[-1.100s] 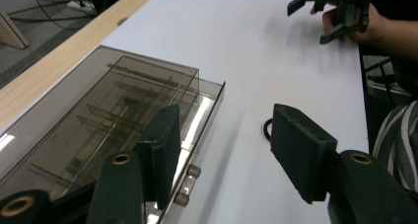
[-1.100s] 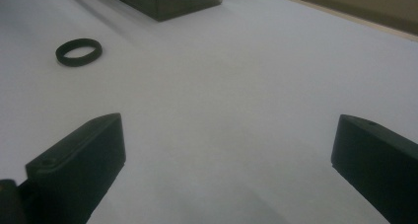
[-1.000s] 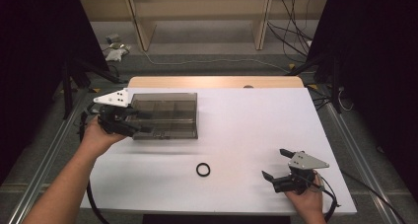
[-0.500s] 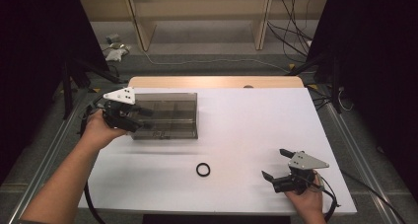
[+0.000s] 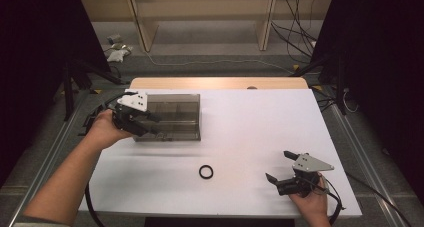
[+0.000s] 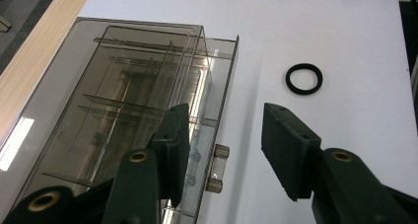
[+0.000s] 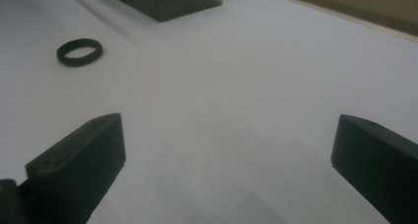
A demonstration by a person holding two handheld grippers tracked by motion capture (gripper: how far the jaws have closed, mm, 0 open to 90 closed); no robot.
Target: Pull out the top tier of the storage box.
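Left gripper [image 5: 150,124]: jaws part-open and just been closing, straddling the small knob [image 6: 217,167] on the smoky plastic drawer box [image 5: 172,114], not yet pinching. Hand reaches in from the table's left edge. Right gripper [image 5: 280,169] rests wide open near the front edge; black ring [image 5: 206,172] lies between.

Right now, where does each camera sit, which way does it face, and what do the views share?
High view: above the person's side, facing forward and down on the white table; forearms, left gripper, right gripper.
Left gripper view: on that gripper, looking down its jaws at the smoky clear box, small knob between them.
Right gripper view: low over the table, open jaws.
Shared: black ring and the box.
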